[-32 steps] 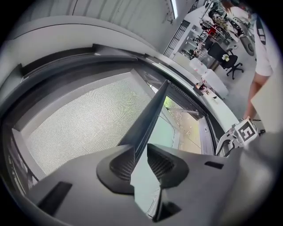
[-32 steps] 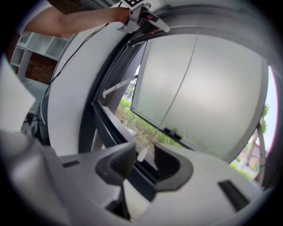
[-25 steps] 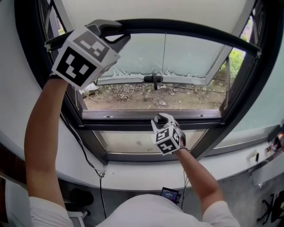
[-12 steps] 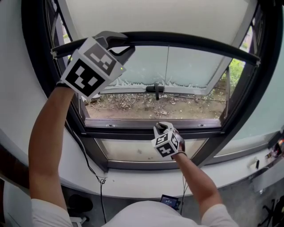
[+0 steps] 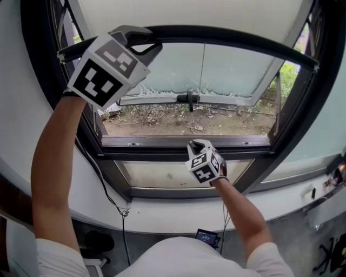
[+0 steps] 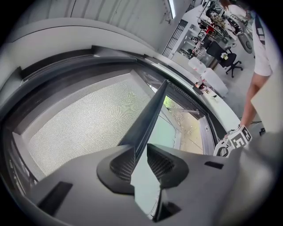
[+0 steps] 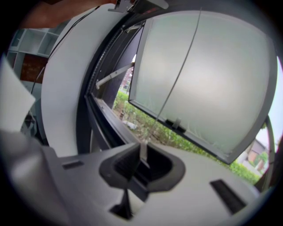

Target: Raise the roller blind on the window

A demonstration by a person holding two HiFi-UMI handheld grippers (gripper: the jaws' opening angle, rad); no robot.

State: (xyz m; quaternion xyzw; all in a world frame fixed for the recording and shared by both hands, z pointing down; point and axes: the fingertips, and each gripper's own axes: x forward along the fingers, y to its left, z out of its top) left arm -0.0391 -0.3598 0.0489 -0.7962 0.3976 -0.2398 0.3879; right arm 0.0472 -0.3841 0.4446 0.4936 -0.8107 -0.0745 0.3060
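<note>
The roller blind (image 5: 184,13) hangs across the top of the window, and its dark bottom bar (image 5: 243,40) spans the frame. My left gripper (image 5: 145,43) is raised at the upper left and shut on that bar (image 6: 148,114), which runs between its pads (image 6: 123,164). A thin pull cord (image 5: 202,86) drops down the middle of the window. My right gripper (image 5: 198,144) is at the cord's lower end by the inner frame. Its jaws have just been closing, and the cord's white end (image 7: 143,151) is now pinched between them.
Behind the blind a frosted pane (image 5: 232,67) is tilted outward, with a black handle (image 5: 187,98) and bare ground beyond it. A white sill (image 5: 162,208) runs below, and a black cable (image 5: 108,189) hangs at its left. An office with chairs (image 6: 230,62) lies behind.
The left gripper stays on the bar. The right gripper stays at the cord's lower end by the inner frame. The view itself wavers slightly.
</note>
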